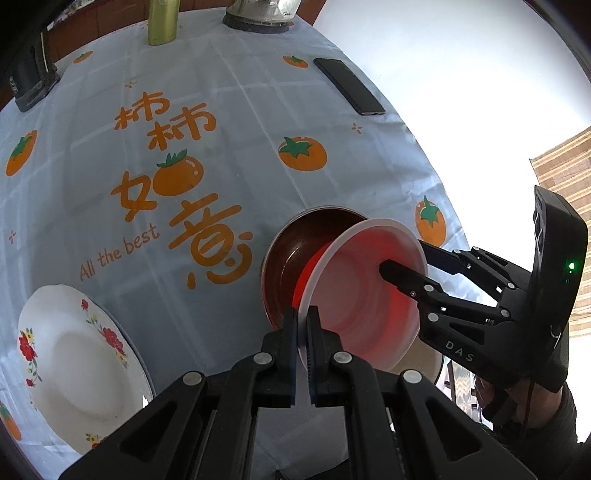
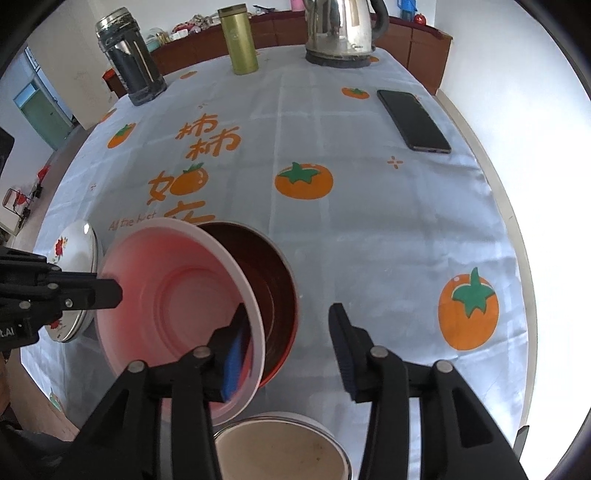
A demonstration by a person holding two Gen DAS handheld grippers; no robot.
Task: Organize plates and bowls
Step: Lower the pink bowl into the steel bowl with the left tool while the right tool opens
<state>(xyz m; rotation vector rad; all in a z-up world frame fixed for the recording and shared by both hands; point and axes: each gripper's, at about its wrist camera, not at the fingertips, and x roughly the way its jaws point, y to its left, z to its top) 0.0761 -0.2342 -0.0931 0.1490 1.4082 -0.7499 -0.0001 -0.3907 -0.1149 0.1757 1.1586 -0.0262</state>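
My left gripper (image 1: 303,325) is shut on the rim of a pink plastic bowl (image 1: 365,291), which it holds tilted over a dark red-brown bowl (image 1: 291,251) on the tablecloth. In the right wrist view the pink bowl (image 2: 173,306) leans into the dark bowl (image 2: 273,273). My right gripper (image 2: 290,347) is open, its left finger inside the pink bowl and its right finger outside over the cloth. It also shows in the left wrist view (image 1: 402,258). A white floral plate (image 1: 74,365) lies at the left. A beige-lined bowl (image 2: 280,446) sits below the right gripper.
A black phone (image 2: 413,120) lies at the right edge of the table. A steel kettle (image 2: 340,33), a gold-green flask (image 2: 242,40) and a dark jar (image 2: 129,62) stand along the far edge. The tablecloth (image 2: 388,229) has orange fruit prints.
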